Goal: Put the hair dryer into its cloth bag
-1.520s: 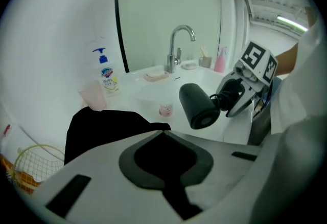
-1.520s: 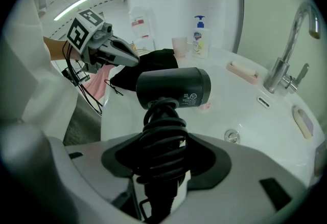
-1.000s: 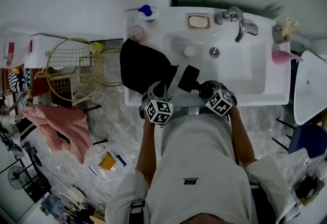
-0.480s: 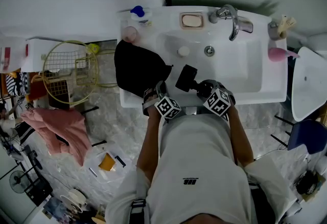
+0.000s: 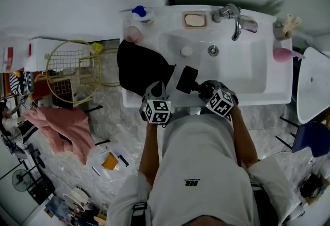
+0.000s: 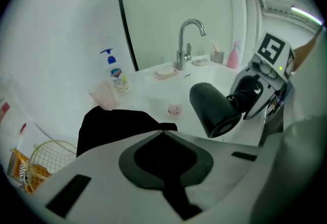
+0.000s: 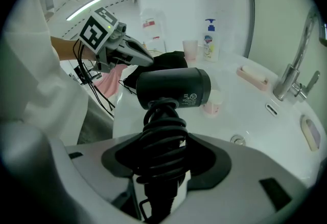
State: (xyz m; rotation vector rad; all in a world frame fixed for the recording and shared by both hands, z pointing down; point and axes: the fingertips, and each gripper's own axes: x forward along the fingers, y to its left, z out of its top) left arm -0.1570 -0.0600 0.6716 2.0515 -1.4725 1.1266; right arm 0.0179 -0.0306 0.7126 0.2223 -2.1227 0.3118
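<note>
The black cloth bag lies on the sink counter's left end, its edge hanging over the side. My left gripper is shut at the bag's near right edge. In the left gripper view the cloth bag meets the closed tips of the left gripper. My right gripper is shut on the handle of the black hair dryer, which has its cord wound round it. The hair dryer is held above the counter's front edge, its barrel crosswise just right of the bag.
The white sink has a faucet, a soap dish, a blue pump bottle, a pink cup and a pink bottle. A wire basket and pink cloth are on the floor at left.
The left gripper swung right toward the dryer half a second ago and has come back left to the bag's edge. The right gripper and the dryer have stayed put.
</note>
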